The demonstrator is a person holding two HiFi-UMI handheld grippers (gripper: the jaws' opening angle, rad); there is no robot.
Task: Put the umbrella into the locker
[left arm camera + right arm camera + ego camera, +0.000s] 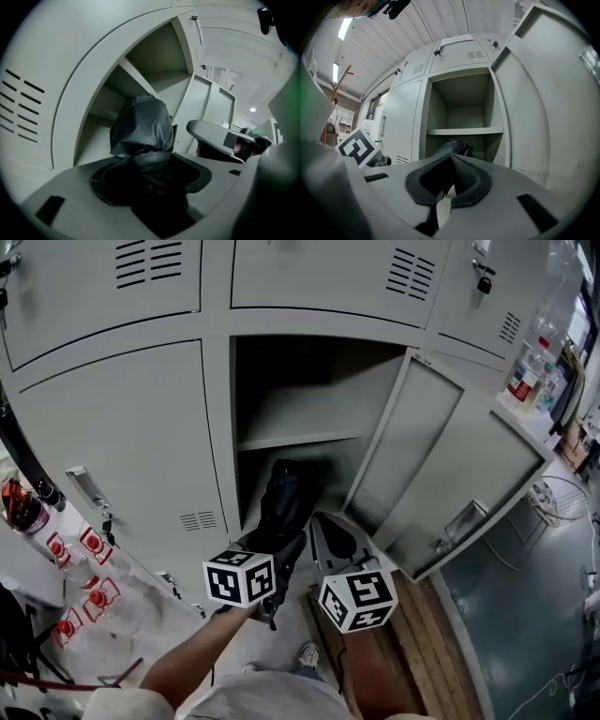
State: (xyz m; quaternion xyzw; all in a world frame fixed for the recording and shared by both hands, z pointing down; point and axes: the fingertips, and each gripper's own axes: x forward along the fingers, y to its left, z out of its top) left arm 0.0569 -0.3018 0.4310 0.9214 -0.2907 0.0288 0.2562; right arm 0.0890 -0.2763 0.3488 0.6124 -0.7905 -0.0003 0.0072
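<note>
A folded black umbrella [284,498] in its sleeve points tip-first into the lower compartment of the open grey locker [309,395], just under the shelf [298,439]. My left gripper [274,576] is shut on the umbrella's lower part; in the left gripper view the umbrella [143,126] rises straight out of the jaws [150,161]. Just right of the umbrella is my right gripper [321,521], shut with nothing between its pads. In the right gripper view [451,161] the umbrella [452,146] lies beyond the jaws, in front of the locker opening [464,103].
The locker door [441,474] stands swung open to the right. Shut lockers surround the open one. Red-capped water bottles [70,563] lie at lower left, bottles [530,371] stand on a counter at right, and a wire basket [562,498] sits on the floor.
</note>
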